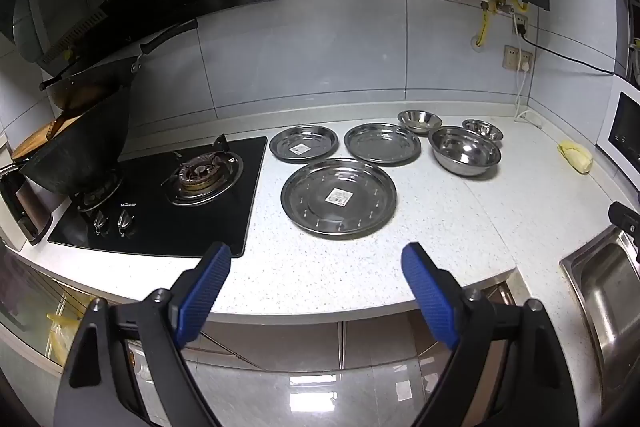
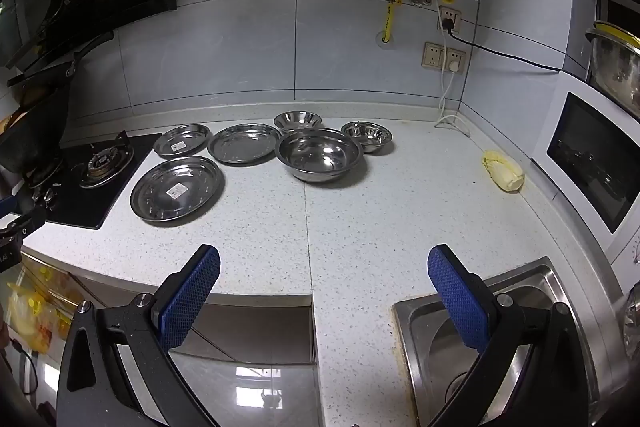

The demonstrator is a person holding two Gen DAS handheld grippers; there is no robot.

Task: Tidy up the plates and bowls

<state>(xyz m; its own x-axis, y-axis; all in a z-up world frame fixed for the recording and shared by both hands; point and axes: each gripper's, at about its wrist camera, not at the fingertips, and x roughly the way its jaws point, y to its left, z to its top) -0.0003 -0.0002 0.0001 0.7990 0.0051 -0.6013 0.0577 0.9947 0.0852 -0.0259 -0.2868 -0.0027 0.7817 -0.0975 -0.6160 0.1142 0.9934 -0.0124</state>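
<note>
Large plate (image 1: 339, 198): steel, with a sticker in its middle, lies flat on the speckled countertop (image 1: 460, 227), nearest the front edge, just right of the stove.
Two smaller plates: one with a sticker (image 1: 304, 143) and one plain (image 1: 382, 142) lie side by side behind the large plate, close to each other.
Large bowl (image 1: 465, 150): upright, right of the plain plate.
Small bowls: one (image 1: 419, 121) sits behind the large bowl near the backsplash, another (image 1: 483, 129) at its right rear, very close.
Left gripper (image 1: 316, 263): jaws spread wide, nothing between them, held over the counter's front edge, apart from the plates.
Right gripper (image 2: 324, 267): jaws wide apart and empty, near the sink (image 2: 520, 307).
Stove (image 1: 160, 203): black gas hob carrying a dark pot (image 1: 80, 151).
Yellow object (image 2: 503, 171): lies on the counter near the white oven (image 2: 592, 163).
</note>
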